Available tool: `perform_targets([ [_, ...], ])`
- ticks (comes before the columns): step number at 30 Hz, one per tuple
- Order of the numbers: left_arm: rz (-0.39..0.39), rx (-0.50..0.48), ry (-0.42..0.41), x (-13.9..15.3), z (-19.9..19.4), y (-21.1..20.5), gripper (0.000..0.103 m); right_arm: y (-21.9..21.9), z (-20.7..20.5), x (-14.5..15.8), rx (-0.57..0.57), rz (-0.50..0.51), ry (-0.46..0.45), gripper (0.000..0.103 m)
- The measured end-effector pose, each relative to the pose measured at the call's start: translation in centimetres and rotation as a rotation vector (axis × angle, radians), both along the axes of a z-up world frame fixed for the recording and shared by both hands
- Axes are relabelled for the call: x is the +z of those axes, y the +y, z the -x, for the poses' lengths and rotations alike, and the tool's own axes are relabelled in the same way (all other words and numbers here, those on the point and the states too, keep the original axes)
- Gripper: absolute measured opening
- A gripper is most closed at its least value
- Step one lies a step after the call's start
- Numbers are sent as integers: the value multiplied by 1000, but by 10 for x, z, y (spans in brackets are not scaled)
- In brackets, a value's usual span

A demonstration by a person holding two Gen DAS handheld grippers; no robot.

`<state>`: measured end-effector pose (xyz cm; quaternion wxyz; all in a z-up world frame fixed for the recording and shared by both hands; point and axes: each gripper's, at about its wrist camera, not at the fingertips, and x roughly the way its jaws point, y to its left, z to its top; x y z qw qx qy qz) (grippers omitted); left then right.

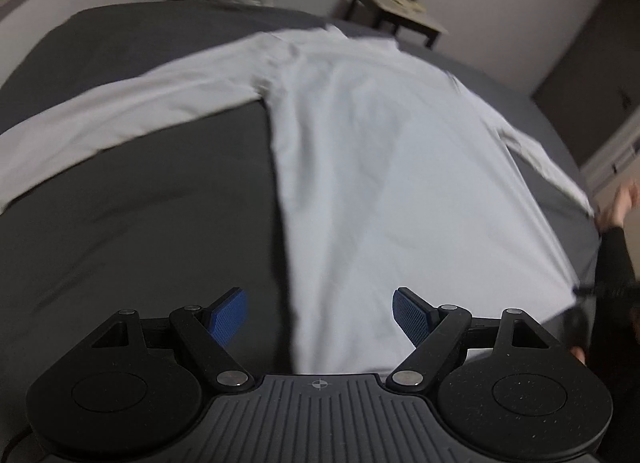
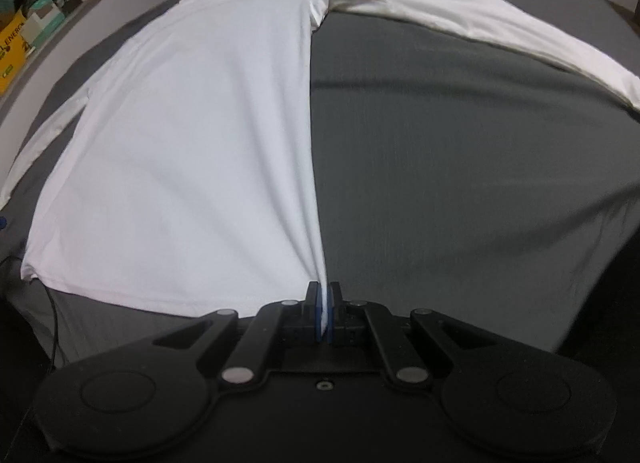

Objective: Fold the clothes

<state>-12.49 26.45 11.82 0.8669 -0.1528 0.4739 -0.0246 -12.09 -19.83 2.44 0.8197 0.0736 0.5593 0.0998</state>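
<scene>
A white long-sleeved shirt point(image 1: 380, 167) lies spread flat on a dark grey bed cover point(image 1: 140, 223), collar at the far end, sleeves stretched out to both sides. My left gripper point(image 1: 320, 317) is open, its blue pads hovering over the shirt's hem near its left side edge. In the right wrist view the shirt point(image 2: 200, 135) fills the left half. My right gripper point(image 2: 325, 311) is shut on the shirt's bottom right hem corner, and the cloth pulls taut from it.
The grey cover point(image 2: 460, 183) stretches out right of the shirt. A small table point(image 1: 400, 11) stands beyond the bed. Boxes and clutter point(image 2: 36, 23) line the left wall. A person's hand point(image 1: 620, 207) shows at the right edge.
</scene>
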Motion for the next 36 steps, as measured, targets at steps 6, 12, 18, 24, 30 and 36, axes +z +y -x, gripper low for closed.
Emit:
perform_targets([
  [6,52,-37,82,-15,-3,2,81,4,-3,0,18,30,12,3],
  [12,-97,-86,244,-44,-30,-20,81,19,-7,-4,43,72,45,22],
  [18,-171,-154,342,-64,-49,-38,63,19,3,18,49,84,-22,30],
  [24,-341,-290,396,-76,-50,-74,41,14,7,30,8,41,-61,33],
  [30,-508,-425,449,-68,-47,-105,41,11,18,39,1,37,-96,34],
  [36,-212,-16,165,-8,-29,-17,49,5,13,51,-33,-34,-169,39],
])
